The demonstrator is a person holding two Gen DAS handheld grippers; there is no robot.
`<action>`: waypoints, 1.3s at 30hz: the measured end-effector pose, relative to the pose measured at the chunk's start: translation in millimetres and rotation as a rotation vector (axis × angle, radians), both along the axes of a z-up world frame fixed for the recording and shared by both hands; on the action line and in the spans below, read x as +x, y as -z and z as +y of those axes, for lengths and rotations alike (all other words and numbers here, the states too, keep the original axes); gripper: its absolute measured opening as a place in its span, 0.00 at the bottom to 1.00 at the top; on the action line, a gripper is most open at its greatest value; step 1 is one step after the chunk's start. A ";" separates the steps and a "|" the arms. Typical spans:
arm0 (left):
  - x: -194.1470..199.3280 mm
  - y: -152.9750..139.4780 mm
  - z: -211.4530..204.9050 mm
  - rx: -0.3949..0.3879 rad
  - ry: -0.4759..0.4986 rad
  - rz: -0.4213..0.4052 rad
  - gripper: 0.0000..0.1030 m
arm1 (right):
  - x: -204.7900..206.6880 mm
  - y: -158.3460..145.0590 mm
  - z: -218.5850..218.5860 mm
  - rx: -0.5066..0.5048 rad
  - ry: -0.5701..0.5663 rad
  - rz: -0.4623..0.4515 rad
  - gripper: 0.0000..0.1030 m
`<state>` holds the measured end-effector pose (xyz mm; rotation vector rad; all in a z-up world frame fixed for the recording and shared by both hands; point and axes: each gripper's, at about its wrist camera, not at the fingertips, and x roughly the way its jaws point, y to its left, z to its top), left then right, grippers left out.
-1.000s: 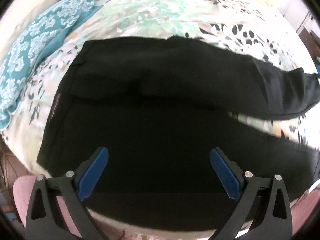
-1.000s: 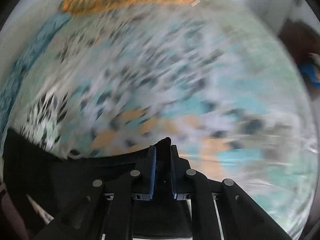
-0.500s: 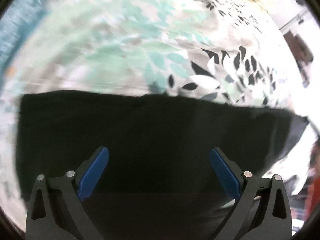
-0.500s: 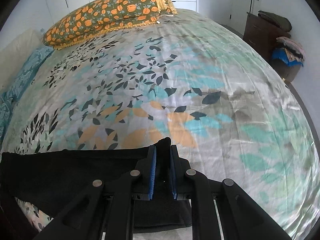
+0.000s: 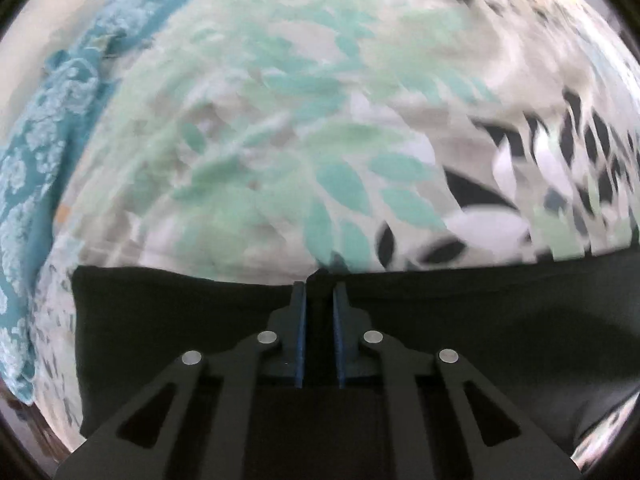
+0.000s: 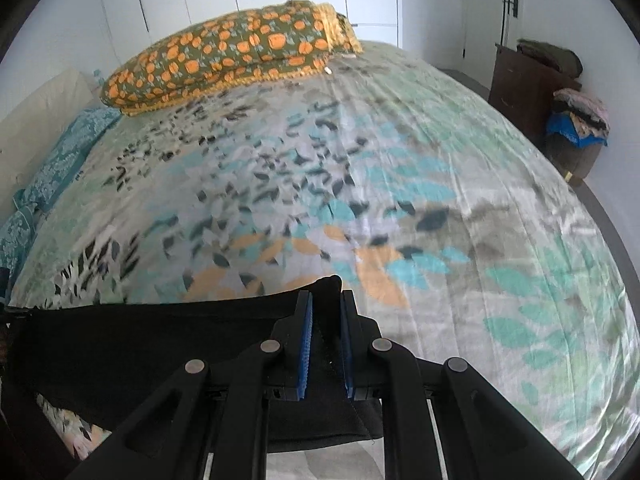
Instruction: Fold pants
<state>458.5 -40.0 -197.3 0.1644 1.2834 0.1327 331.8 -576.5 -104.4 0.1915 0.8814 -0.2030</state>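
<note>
While your left gripper (image 5: 319, 292) points steeply down at the bed (image 5: 280, 120), its jaws have just been closing and now pinch the far edge of the pants (image 5: 160, 320), a small peak of black cloth standing up between the blue pads (image 5: 301, 340). The pants spread to both sides of that gripper as a dark band across the near part of the bed, their far edge running roughly straight from left to right. The left view is smeared with motion.

Your right gripper (image 6: 325, 300) tilts down less steeply, with much of the room in sight beyond it. It is clenched on another part of the pants (image 6: 140, 352), cloth bunched between its pads (image 6: 304, 344) and poking out past the tips. From there the pants stretch away to the left, lying on the leaf-print sheet (image 6: 440, 200), with a short flap hanging near under the gripper.

At the far end of the bed lies an orange-print pillow (image 6: 232, 56). A teal cloth (image 6: 52, 168) runs along the left side.
</note>
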 end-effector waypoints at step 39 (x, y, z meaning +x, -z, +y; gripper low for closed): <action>-92.2 6.3 133.8 0.384 -0.063 -0.162 0.99 | 50.6 73.5 400.9 0.072 -0.637 0.153 0.80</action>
